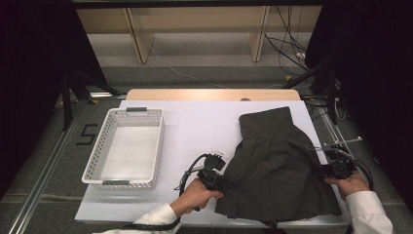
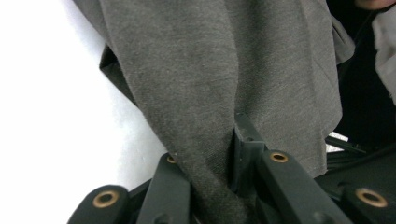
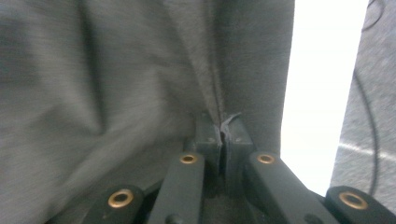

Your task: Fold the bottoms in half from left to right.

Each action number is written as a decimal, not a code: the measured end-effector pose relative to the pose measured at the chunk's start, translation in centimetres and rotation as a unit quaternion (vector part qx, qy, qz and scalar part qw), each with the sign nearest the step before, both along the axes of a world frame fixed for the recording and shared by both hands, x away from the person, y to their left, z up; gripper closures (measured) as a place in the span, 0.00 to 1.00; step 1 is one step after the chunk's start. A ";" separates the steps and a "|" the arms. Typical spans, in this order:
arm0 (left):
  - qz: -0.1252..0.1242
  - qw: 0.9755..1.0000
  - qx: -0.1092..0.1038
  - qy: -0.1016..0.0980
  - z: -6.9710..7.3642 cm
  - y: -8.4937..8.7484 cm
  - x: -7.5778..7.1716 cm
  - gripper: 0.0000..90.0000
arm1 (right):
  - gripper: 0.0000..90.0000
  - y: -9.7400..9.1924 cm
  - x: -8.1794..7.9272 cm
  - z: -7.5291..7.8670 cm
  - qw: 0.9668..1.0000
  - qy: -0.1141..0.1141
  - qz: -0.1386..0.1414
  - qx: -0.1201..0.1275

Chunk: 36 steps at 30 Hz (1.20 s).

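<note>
Between the jaws of my left tool [image 2: 212, 186] runs a bunched fold of the grey garment [image 1: 277, 165], and my right tool [image 3: 219, 135] has its jaws pressed together on a thin edge of the same cloth — so both are pinching it, one at each side. The garment lies spread on the white tabletop [image 1: 199, 126] between the two tools, its far end reaching away from me and its near hem hanging toward the tabletop's front edge.

My read is that I am at the fold-or-lift stage, so the thing to get right is evenness. I should raise both tools together and keep them level with each other, since one side leading would skew the fold. The left pinch holds a thick gather, which should hold; the right one has only a sliver of hem, so I would avoid tugging outward on that side — better to move it inward and over, letting the cloth slacken rather than stretch.

Off beyond my left tool, well apart from the garment, stands the white basket [image 1: 97, 156], its floor bare. I judge it the likely destination, so a compact fold would suit it.
</note>
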<state>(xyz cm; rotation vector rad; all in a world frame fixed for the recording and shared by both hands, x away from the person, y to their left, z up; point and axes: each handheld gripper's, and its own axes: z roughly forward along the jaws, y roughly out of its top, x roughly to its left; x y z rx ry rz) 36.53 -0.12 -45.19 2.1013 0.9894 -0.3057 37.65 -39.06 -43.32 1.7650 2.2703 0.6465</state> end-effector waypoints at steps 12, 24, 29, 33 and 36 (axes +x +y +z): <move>0.015 0.999 0.030 -0.009 -0.7 -0.3 0.4 0.53 | 0.58 0.4 -0.9 0.0 1.000 0.007 -0.007 -0.009; -0.006 0.997 0.076 0.018 -2.1 -3.3 -0.1 0.20 | 0.17 0.7 -0.2 -2.9 0.999 0.034 0.004 -0.024; -0.015 0.999 0.040 0.015 -2.7 -3.9 -0.3 0.54 | 0.35 0.9 -0.5 -2.6 0.999 0.031 0.010 -0.011; -0.013 0.999 0.017 0.042 -2.8 -3.3 0.2 0.78 | 0.73 1.2 -0.8 -2.4 0.999 0.035 0.019 0.025; -0.016 0.999 0.024 0.019 -2.6 -3.2 -0.3 0.83 | 0.86 1.6 -0.9 -2.4 0.999 0.037 0.019 0.031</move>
